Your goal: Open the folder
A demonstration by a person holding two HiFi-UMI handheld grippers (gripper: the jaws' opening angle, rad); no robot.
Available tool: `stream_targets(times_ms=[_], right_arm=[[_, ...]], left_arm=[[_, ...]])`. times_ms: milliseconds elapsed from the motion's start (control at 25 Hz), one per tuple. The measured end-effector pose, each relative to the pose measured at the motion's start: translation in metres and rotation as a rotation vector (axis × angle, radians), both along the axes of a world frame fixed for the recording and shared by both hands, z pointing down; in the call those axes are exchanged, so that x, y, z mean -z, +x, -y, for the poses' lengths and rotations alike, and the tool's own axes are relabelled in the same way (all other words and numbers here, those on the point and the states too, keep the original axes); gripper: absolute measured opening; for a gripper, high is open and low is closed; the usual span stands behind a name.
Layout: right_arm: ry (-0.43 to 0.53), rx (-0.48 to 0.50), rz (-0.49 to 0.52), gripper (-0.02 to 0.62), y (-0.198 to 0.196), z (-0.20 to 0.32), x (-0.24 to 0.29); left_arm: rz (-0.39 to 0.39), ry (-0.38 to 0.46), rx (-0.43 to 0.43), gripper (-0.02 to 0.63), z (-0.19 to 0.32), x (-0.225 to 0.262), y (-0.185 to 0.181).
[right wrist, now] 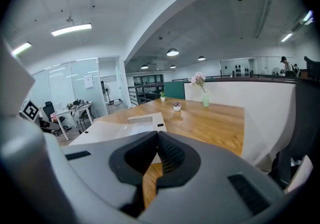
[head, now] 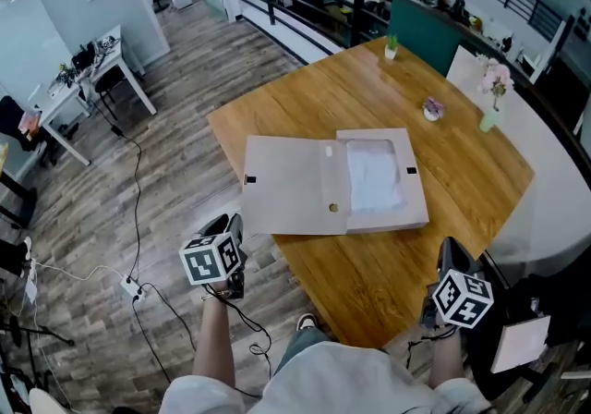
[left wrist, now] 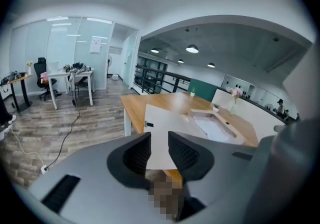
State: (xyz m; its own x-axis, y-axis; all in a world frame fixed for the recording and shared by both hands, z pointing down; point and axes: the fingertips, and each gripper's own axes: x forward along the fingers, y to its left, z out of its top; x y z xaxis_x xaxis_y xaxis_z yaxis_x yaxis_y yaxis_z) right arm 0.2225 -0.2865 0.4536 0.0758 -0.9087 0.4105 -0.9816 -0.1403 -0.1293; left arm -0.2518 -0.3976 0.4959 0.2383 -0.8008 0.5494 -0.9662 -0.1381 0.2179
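The grey cardboard folder (head: 332, 186) lay spread open on the wooden bench (head: 462, 172), ahead of both tongs. The left tongs (left wrist: 159, 144) stood slightly apart, empty; the right tongs (right wrist: 155, 140) were together. Opening looked done; nothing remained to grasp.

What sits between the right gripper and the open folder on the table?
Nothing but bare wooden table. The head view shows that stretch clear between the right gripper and the folder, and the right gripper view agrees.
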Motion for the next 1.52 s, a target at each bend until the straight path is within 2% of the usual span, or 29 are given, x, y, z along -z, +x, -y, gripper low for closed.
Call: stream_targets(times_ms=[80, 160, 400, 520, 680, 880, 1120, 1280, 1520], right_arm=[[0.027, 0.012, 0.005, 0.002, 0.002, 0.005, 0.008], [0.052, 0.021, 0.007, 0.002, 0.004, 0.007, 0.017], [0.115, 0.061, 0.004, 0.002, 0.005, 0.011, 0.041], [0.141, 0.076, -0.004, 0.002, 0.007, 0.007, 0.051], [0.154, 0.077, -0.017, 0.002, 0.016, -0.001, 0.052], [0.156, 0.066, -0.015, 0.002, 0.024, -0.009, 0.050], [0.149, 0.086, -0.025, 0.002, 0.015, -0.007, 0.051], [0.128, 0.073, -0.088, 0.000, 0.016, -0.009, 0.054], [0.144, 0.057, -0.090, 0.000, 0.013, -0.011, 0.060]], left_arm=[[0.029, 0.060, -0.013, 0.106, -0.006, 0.024, 0.018], [0.049, 0.116, -0.015, 0.077, -0.012, 0.048, 0.038], [0.017, 0.283, 0.002, 0.034, -0.024, 0.103, 0.103], [0.024, 0.340, 0.009, 0.006, -0.029, 0.117, 0.131], [0.015, 0.342, -0.056, 0.005, -0.035, 0.111, 0.167], [0.046, 0.333, -0.104, 0.005, -0.042, 0.103, 0.186], [0.068, 0.332, -0.119, 0.004, -0.041, 0.101, 0.187], [0.076, 0.333, -0.124, 0.004, -0.040, 0.102, 0.182], [0.069, 0.337, -0.129, 0.005, -0.040, 0.101, 0.175]])
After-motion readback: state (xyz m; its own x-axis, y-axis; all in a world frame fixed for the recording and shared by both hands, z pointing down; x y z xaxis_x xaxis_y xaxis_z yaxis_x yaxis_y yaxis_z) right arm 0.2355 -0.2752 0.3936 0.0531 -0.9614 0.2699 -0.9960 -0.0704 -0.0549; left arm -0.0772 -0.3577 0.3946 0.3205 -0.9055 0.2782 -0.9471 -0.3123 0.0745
